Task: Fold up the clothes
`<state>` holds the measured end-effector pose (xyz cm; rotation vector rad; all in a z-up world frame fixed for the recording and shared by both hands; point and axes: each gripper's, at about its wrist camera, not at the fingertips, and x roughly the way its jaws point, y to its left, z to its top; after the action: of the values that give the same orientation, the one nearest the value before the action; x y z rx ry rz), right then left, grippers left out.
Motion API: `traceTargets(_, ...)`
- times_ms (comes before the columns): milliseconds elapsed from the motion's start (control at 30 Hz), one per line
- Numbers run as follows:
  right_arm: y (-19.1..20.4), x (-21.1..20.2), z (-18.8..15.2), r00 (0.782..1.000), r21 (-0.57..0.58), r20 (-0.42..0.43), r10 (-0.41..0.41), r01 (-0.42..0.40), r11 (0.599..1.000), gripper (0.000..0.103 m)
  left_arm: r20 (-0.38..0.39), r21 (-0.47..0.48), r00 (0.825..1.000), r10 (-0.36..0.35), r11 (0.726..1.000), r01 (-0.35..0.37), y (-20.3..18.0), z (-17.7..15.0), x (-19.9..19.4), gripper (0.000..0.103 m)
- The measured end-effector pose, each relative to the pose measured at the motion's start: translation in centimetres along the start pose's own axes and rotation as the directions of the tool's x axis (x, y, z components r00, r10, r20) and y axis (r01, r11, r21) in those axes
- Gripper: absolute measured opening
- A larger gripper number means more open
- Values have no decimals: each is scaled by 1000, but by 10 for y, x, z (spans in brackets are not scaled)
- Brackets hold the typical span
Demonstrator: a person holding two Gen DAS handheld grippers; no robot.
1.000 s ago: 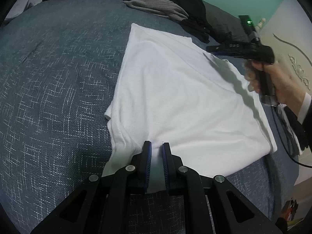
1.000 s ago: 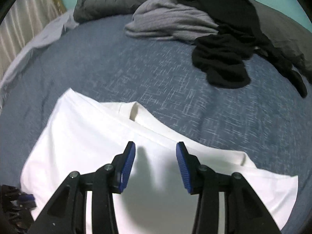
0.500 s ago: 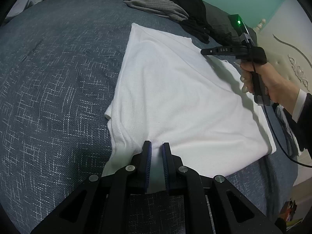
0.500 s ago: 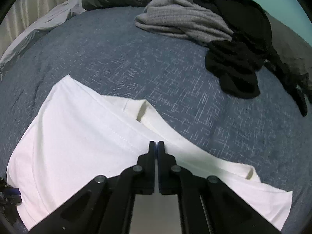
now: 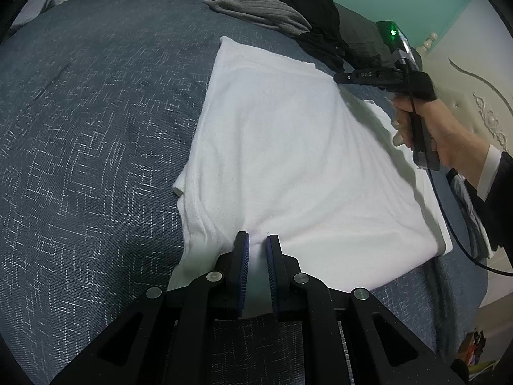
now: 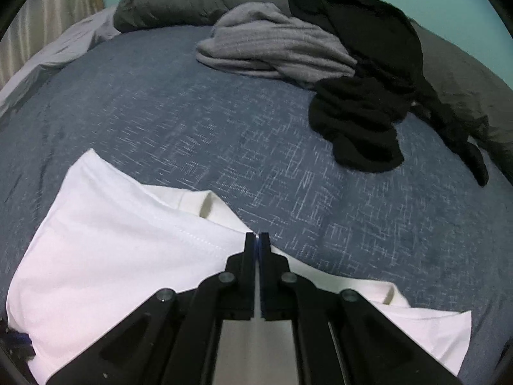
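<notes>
Nearest to me, my left gripper (image 5: 255, 240) pinches the near edge of a white T-shirt (image 5: 304, 160), its blue-padded jaws drawn close with a ridge of cloth bunched between them. The shirt lies flat on the bed (image 5: 96, 128), on a blue-grey woven cover, and is already doubled over itself: a lower layer shows along its right side. Its long axis runs away from my left gripper toward the head of the bed.

Farther along, at the shirt's far right edge, a hand (image 5: 429, 128) holds my right gripper (image 6: 257, 237). In the right wrist view its jaws are closed on the stitched edge of the upper layer, lifting it slightly; the lower layer, with 2 small loops of folded cloth, stays on the bed beneath.

So each gripper holds 1 end of the shirt, left at the near end, right at the far end. I judge a fold is under way.

Beyond the shirt lie a crumpled grey ribbed garment (image 6: 275, 45) and a black garment (image 6: 362, 89), then a dark grey duvet (image 6: 192, 3). No containers are in sight.
</notes>
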<state>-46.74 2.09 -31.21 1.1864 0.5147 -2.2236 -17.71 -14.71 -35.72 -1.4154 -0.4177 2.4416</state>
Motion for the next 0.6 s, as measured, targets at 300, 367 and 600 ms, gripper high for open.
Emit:
traceTargets(300,-12,1,2,1000,110,12,0,-1,994,2,1,-4,1000,0,1000,0,-2,0,-1,11)
traceTargets(367,-13,-8,5,998,138,54,21,-28,990,2,0,-4,1000,-1,1000,1,-1,0,0,11)
traceTargets(600,34,-2,18,990,47,40,137,-138,989,13,0,-7,1000,1,1000,-1,-2,-1,-1,11)
